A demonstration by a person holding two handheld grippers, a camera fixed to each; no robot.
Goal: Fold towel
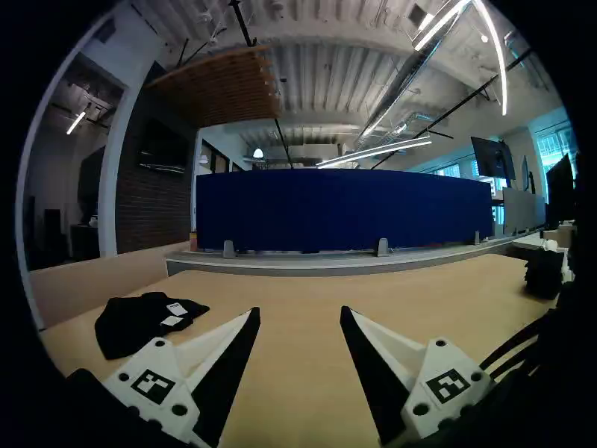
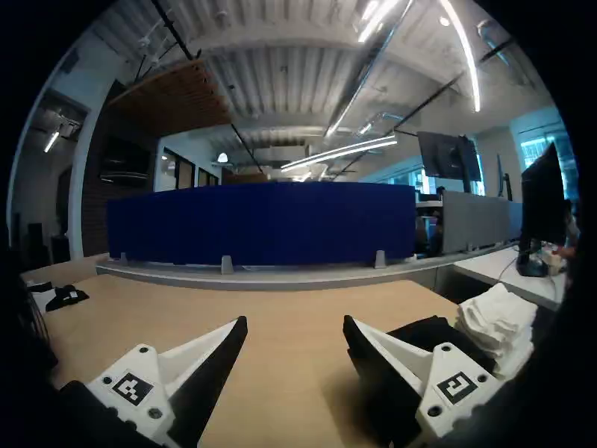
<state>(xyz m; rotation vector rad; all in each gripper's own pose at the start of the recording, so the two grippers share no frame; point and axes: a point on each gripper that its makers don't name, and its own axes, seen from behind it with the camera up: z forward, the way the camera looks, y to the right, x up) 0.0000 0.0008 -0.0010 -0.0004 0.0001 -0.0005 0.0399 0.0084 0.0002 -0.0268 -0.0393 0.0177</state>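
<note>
So the wooden worktop is being closed off along its far edge by a long blue partition. A black towel is being left crumpled on the worktop, off to the left of the left gripper and not touching it. Its long axis is running roughly left to right, with its white tags facing up. In the right gripper view, a stack of folded white towels is being shown at the right, with a folded black cloth just beside it. The right gripper is being held spread apart with nothing in it, and so is the left one.
</note>
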